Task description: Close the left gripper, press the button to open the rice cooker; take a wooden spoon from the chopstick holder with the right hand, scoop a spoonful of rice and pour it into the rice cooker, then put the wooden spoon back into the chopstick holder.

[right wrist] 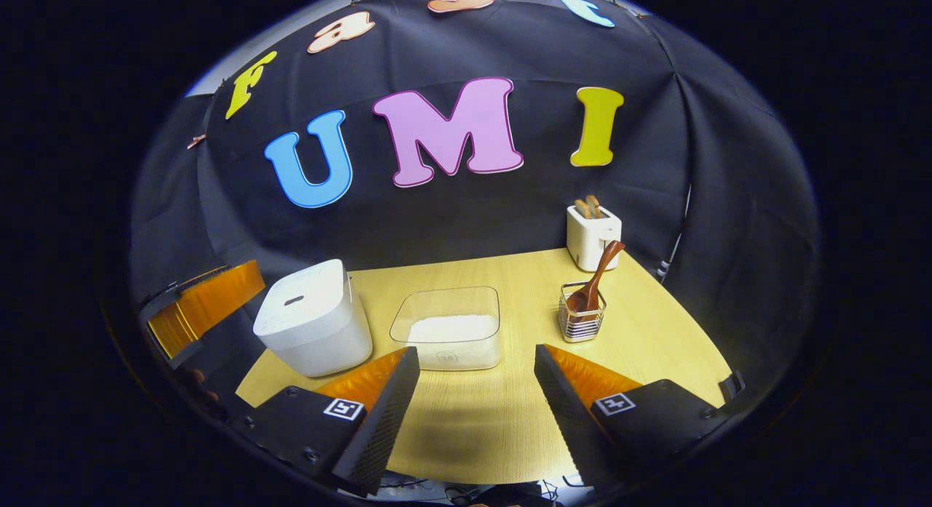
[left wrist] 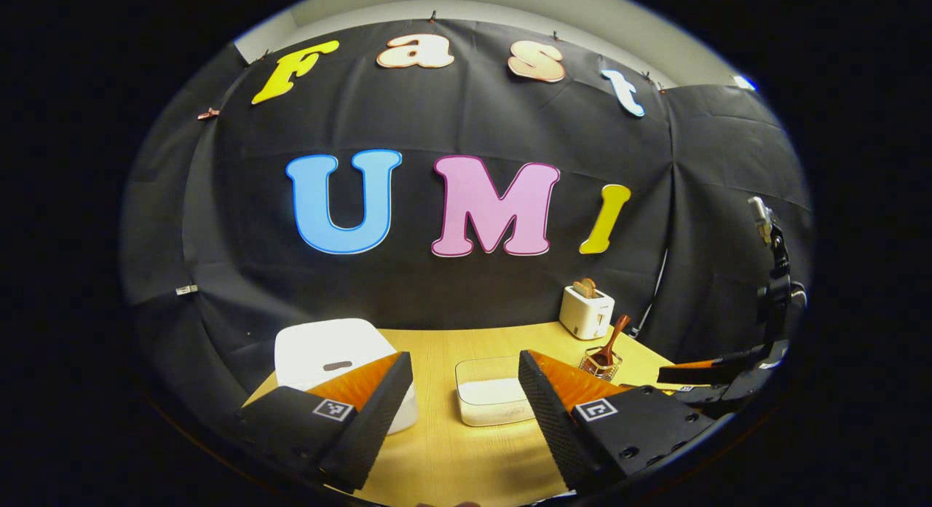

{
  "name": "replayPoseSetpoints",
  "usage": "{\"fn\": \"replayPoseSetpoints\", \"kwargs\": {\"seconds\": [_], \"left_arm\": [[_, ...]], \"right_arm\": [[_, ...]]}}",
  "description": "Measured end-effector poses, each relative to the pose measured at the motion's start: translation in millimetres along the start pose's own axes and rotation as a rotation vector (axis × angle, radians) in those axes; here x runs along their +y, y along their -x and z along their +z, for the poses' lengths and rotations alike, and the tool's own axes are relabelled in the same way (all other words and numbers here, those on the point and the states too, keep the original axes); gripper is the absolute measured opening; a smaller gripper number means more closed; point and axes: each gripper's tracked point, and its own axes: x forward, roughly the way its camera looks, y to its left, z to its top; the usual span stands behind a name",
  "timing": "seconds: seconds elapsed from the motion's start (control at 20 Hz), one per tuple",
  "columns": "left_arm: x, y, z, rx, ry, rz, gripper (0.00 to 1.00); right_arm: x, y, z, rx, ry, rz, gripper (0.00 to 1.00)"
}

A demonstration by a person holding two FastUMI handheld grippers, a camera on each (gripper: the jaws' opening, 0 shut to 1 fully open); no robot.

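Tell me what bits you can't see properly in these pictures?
- Rice cooker: in the left gripper view the left gripper hides its front.
- Wooden spoon: its bowl sits inside the chopstick holder, partly screened by the wires.
- Rice box: the mark on its front is too small to make out.

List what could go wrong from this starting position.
1. The left gripper is open; pressing the rice cooker lid button with spread fingers could miss it.
2. The wooden spoon leans in a light wire chopstick holder; pulling it sideways may tip the holder.
3. The clear rice container may slide during scooping.
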Motion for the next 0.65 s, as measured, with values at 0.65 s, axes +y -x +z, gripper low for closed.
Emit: {"fn": "replayPoseSetpoints", "kwargs": {"seconds": [0.65], "left_arm": [[43.8, 61.7, -41.3, 0.048, 0.069, 0.100, 0.96]], "right_arm": [[29.3, 24.5, -28.1, 0.025, -0.005, 0.013, 0.99]]}}
